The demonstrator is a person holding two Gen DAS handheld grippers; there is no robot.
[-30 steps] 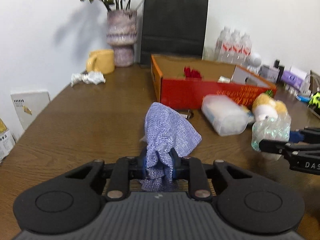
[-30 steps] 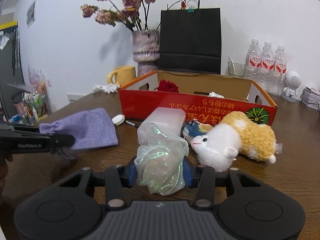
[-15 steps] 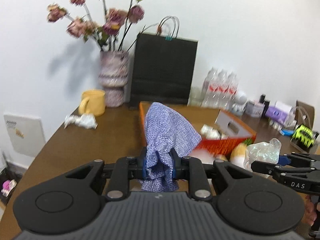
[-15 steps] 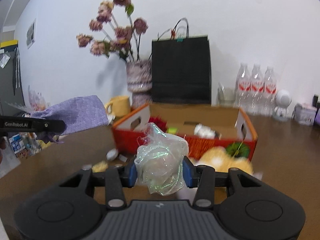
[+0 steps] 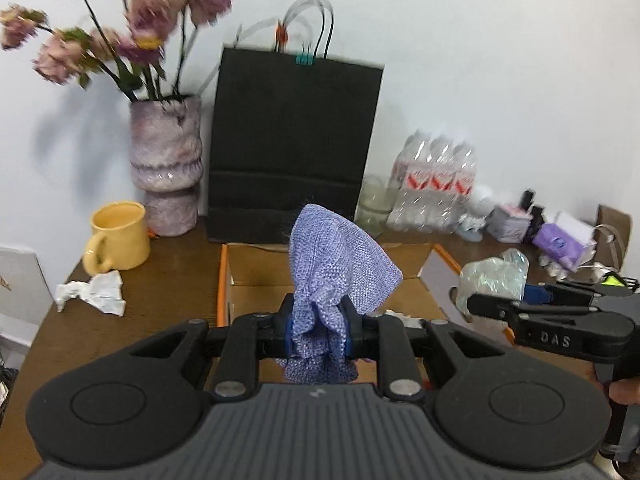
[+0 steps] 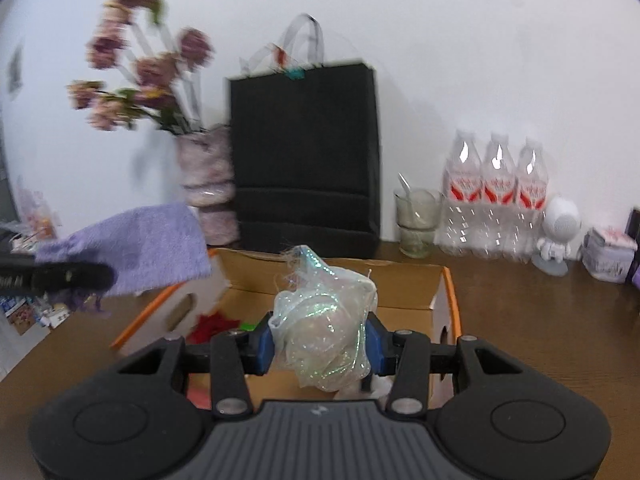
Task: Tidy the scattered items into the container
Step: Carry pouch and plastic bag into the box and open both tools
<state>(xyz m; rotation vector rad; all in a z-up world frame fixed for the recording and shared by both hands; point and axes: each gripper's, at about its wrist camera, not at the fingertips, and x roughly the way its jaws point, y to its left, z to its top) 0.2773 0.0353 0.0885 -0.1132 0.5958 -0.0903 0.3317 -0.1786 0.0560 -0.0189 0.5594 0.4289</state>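
Cardboard container (image 5: 256,280): stiff, open-topped, below and beyond both jaws. Lilac knitted pouch (image 5: 336,264): soft, light, bunched neck pinched in the closed left gripper (image 5: 318,326). Iridescent wrapped bundle (image 6: 320,320): crinkly, probably slippery, squeezed mid-body by the right gripper (image 6: 320,344).

Open box below both jaws, tall things crowded behind it.

Ahead of and beneath both sets of jaws the cardboard box (image 5: 256,276) lay open-topped, nothing standing over its mouth; a red flower (image 6: 212,326) and small bits lay low on its floor. Beyond its far wall a black paper bag (image 5: 294,148) stood upright, blocking the way forward. Left of the jaws a vase (image 5: 166,168) and yellow mug (image 5: 118,238) stood on the table (image 5: 168,280). To the right were water bottles (image 6: 496,196) and a glass (image 6: 416,220).
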